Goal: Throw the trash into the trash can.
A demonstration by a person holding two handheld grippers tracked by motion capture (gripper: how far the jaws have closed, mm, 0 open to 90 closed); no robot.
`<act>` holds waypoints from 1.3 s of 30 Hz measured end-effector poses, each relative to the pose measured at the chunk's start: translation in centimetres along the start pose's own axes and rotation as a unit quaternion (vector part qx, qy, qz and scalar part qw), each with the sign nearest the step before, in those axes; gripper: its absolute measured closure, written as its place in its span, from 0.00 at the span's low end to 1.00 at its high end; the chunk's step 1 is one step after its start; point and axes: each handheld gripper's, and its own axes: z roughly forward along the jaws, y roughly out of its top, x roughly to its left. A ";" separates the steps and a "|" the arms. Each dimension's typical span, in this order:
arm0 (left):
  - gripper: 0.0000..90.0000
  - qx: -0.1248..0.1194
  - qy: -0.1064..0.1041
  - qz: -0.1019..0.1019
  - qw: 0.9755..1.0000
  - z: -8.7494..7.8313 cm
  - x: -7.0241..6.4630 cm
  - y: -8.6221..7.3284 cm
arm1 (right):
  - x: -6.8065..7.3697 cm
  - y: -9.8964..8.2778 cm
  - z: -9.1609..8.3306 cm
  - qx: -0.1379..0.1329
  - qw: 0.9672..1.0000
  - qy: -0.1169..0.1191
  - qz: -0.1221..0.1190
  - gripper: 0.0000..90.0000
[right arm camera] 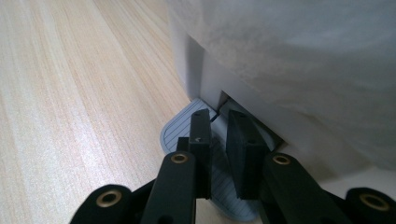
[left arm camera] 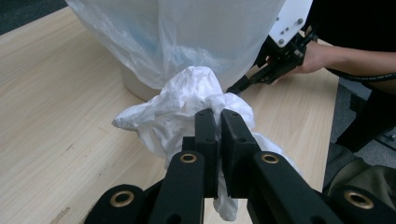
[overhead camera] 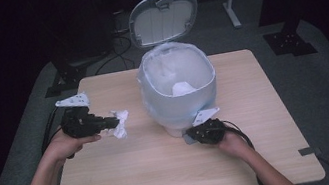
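From the high view, one pale wooden table is seen, with one small white pedal bin lined with a translucent plastic bag standing at its middle; the grey oval lid is raised behind it, and one white wad is seen lying inside the bin; one crumpled white paper tissue is held above the table just left of the bin by the left gripper, while the right gripper is placed low at the bin's front foot; two forearms are seen entering from below.

In the left gripper view, what the high view leaves unclear is shown: the two black jaws are pressed together on the crumpled tissue, a fold of which is pinched between them and hangs below; the bag-covered bin wall is seen close behind, and the right gripper is seen farther off at the bin's base, a hand behind it.

In the right gripper view, one grey ribbed pedal is disclosed at the bin's foot, a part scarcely made out from above; the two jaws are laid on top of it, drawn near together with a narrow gap between, nothing being pinched; the white bin base and the bag are seen just beyond.
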 end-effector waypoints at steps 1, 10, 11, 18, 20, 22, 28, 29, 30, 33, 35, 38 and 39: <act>0.96 0.000 0.000 0.002 1.000 -0.1 -0.1 0.3 | 0.0 0.0 0.0 0.000 1.000 0.001 0.000 0.88; 0.96 0.003 -0.004 0.007 1.000 -0.3 -0.3 1.4 | 0.0 0.0 0.0 -0.003 1.000 0.005 0.005 0.88; 0.96 0.003 -0.005 0.007 1.000 -0.3 -0.3 1.5 | 0.0 0.0 0.0 -0.003 1.000 0.004 0.005 0.88; 0.96 0.002 -0.004 0.007 1.000 -0.5 -0.5 2.2 | 0.0 0.0 0.0 -0.003 1.000 0.005 0.005 0.88; 0.96 0.002 -0.003 0.009 1.000 -0.6 -0.5 2.4 | 0.0 0.0 0.0 -0.003 1.000 0.005 0.005 0.88; 0.96 0.001 -0.003 0.009 1.000 -0.6 -0.5 2.5 | 0.0 0.0 0.0 -0.003 1.000 0.005 0.005 0.88; 0.96 0.000 -0.008 0.010 1.000 -0.6 -0.6 3.1 | 0.0 -0.1 0.0 -0.004 1.000 0.005 0.004 0.88; 0.96 0.001 -0.009 0.010 1.000 -0.6 -0.6 3.3 | 0.0 -0.1 0.0 -0.004 1.000 0.005 0.004 0.88; 0.96 0.001 -0.010 0.010 1.000 -0.5 -0.6 3.3 | 0.0 0.0 0.0 -0.004 1.000 0.005 0.004 0.88; 0.96 0.002 -0.009 0.012 1.000 -0.6 -0.7 3.7 | 0.0 -0.1 0.0 -0.004 1.000 0.005 0.005 0.88; 0.96 0.001 -0.009 0.012 1.000 -0.6 -0.7 3.8 | 0.0 -0.1 0.0 -0.004 1.000 0.005 0.005 0.88; 0.96 0.001 -0.009 0.015 1.000 -0.6 -0.7 4.1 | 0.0 -0.1 0.0 -0.004 1.000 0.005 0.004 0.88; 0.96 0.001 -0.009 0.014 1.000 -0.6 -0.8 4.3 | 0.0 -0.1 0.0 -0.004 1.000 0.005 0.004 0.88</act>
